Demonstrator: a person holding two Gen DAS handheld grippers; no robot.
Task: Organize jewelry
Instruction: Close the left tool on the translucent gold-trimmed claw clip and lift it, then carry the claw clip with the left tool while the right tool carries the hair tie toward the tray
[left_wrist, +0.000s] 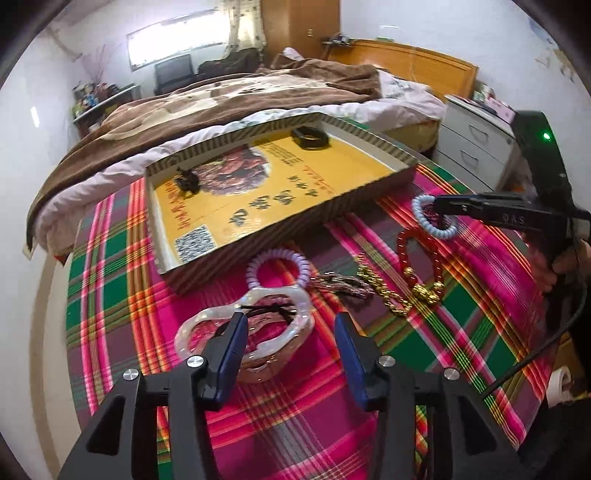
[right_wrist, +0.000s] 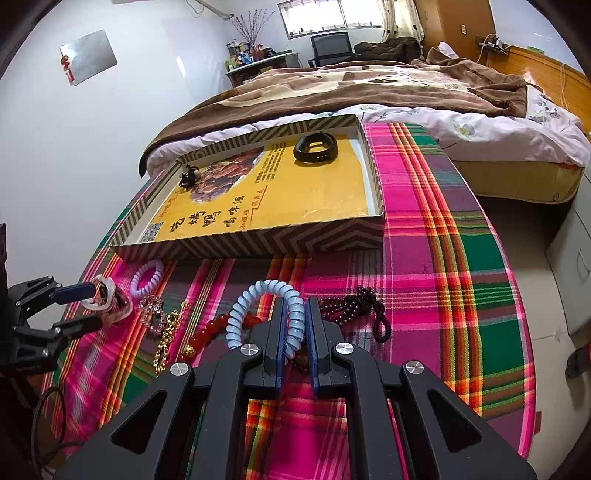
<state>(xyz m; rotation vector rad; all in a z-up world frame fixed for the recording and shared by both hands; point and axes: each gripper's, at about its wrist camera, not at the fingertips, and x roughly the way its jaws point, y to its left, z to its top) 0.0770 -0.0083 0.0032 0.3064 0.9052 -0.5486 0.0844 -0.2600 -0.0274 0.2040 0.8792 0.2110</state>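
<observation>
A shallow yellow-lined box (left_wrist: 369, 206) (right_wrist: 258, 242) sits on the plaid tablecloth, holding a black band (left_wrist: 311, 137) (right_wrist: 316, 147) and a small dark trinket (left_wrist: 186, 179) (right_wrist: 189, 175). My right gripper (right_wrist: 295, 314) (left_wrist: 439, 208) is shut on a light blue coil hair tie (right_wrist: 240, 314) (left_wrist: 424, 221), held above the cloth. My left gripper (left_wrist: 291, 321) (right_wrist: 92, 306) is open around a clear pearly hair claw (left_wrist: 258, 310) (right_wrist: 107, 295) lying on the cloth. A purple coil tie (left_wrist: 277, 266) (right_wrist: 147, 278), red bead bracelet (left_wrist: 406, 254) (right_wrist: 210, 328) and gold chain (left_wrist: 388, 295) (right_wrist: 166, 339) lie in front of the box.
A dark bead bracelet with a cord (right_wrist: 354, 306) and a sparkly piece (left_wrist: 340, 284) (right_wrist: 153, 310) lie on the cloth (left_wrist: 295, 424). A bed with a brown blanket (left_wrist: 240, 92) stands behind the table; white drawers (left_wrist: 476, 140) stand at the right.
</observation>
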